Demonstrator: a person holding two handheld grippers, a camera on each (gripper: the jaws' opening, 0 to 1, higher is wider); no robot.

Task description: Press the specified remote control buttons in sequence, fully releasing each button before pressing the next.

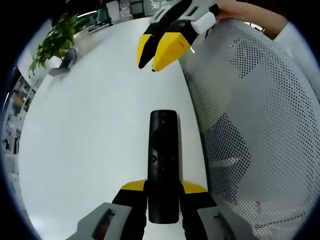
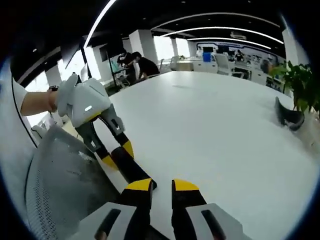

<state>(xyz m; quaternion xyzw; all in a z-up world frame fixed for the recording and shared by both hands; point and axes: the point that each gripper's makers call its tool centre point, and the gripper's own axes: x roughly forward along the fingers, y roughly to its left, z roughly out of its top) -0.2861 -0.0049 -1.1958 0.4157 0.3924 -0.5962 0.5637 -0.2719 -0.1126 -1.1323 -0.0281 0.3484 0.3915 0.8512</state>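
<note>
between left gripper [image 1: 163,192] jaws, remote control [image 1: 163,165]

Left gripper [image 1: 162,192], lower centre of the left gripper view: two black jaws capped with yellow tips, set on pale grey housings with dark slots, low in the frame. Right gripper [image 2: 161,186], lower centre of the right gripper view: matching black jaws with yellow caps, grey slotted housings beneath. In the upper centre of the left gripper view, the same unit showed tapered yellow and black fingers and a white body. A hand [image 1: 235,9] appeared at the upper right there. White sleeve [image 2: 17,92] at the left edge of the right gripper view.
</note>
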